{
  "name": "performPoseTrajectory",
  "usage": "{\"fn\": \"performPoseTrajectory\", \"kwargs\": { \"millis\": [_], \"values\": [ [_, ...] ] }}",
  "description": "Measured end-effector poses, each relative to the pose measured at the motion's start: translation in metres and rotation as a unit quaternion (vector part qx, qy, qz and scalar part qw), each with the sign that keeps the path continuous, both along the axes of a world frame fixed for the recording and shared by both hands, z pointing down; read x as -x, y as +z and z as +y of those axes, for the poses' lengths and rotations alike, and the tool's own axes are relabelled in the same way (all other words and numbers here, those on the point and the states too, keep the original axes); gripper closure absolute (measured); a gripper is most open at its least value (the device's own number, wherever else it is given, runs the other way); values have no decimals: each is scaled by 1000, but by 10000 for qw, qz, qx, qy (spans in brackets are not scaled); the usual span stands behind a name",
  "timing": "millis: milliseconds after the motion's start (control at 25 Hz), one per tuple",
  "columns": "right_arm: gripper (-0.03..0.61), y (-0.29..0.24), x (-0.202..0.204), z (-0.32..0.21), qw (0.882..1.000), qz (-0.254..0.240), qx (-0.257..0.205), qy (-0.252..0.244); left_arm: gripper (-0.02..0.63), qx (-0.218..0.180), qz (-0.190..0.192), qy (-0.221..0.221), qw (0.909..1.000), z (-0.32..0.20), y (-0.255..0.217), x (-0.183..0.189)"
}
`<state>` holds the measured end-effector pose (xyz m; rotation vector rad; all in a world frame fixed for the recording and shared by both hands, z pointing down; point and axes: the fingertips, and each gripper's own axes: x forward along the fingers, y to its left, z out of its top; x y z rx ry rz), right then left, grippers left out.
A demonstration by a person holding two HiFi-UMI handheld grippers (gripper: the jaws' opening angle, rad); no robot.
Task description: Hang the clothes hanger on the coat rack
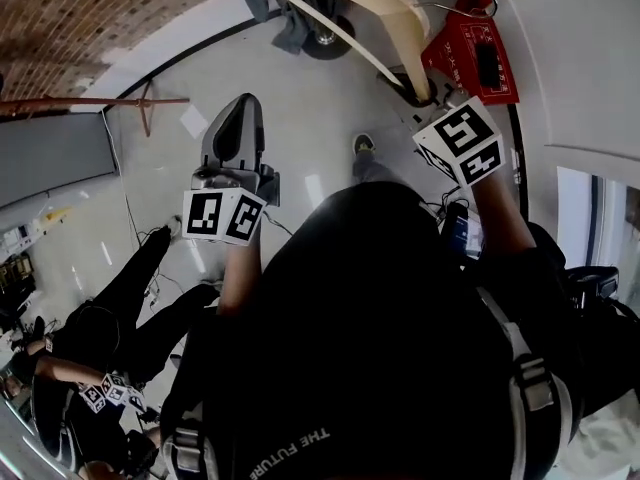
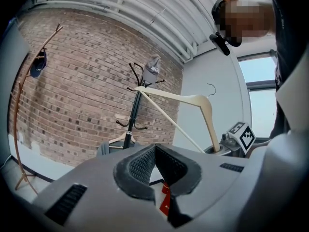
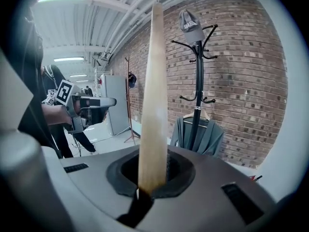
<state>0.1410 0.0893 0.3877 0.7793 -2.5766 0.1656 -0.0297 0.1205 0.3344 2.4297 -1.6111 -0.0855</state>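
Right gripper view shows it best: the right gripper [image 3: 152, 180] has its jaws clamped on one end of the pale wooden clothes hanger [image 3: 153, 95], which sticks straight up out of the pads. So the hanger's not hung on anything, it's just up in the air in that gripper. The black metal coat rack [image 3: 198, 86] stands off to the right against the red brick wall [image 3: 241, 57], well apart from the hanger. The rack has a grey cap [image 3: 189, 21] on top and a grey garment [image 3: 207, 137] hanging low on it. The left gripper [image 2: 155, 163], in its own view, has its jaws pressed together with nothing between them, and it's facing the rack too. In the head view both grippers are out in front of the person in a black top [image 1: 380, 308], over the glossy pale floor [image 1: 300, 98].
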Motion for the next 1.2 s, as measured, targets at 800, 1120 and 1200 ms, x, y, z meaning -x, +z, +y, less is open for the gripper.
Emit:
{"fn": "performPoseTrajectory", "kwargs": {
  "millis": [800, 1120, 1200],
  "values": [
    [561, 16, 3, -175, 9993, 103, 245, -257, 600, 242, 113, -394, 9989, -166, 11, 9],
    [561, 31, 19, -208, 9989, 275, 322, -213, 600, 278, 169, -239, 9992, -210, 26, 24],
    [561, 32, 30, -218, 9987, 304, 359, -207, 600, 270, 185, -228, 9992, -228, 26, 39]
  ]
}}
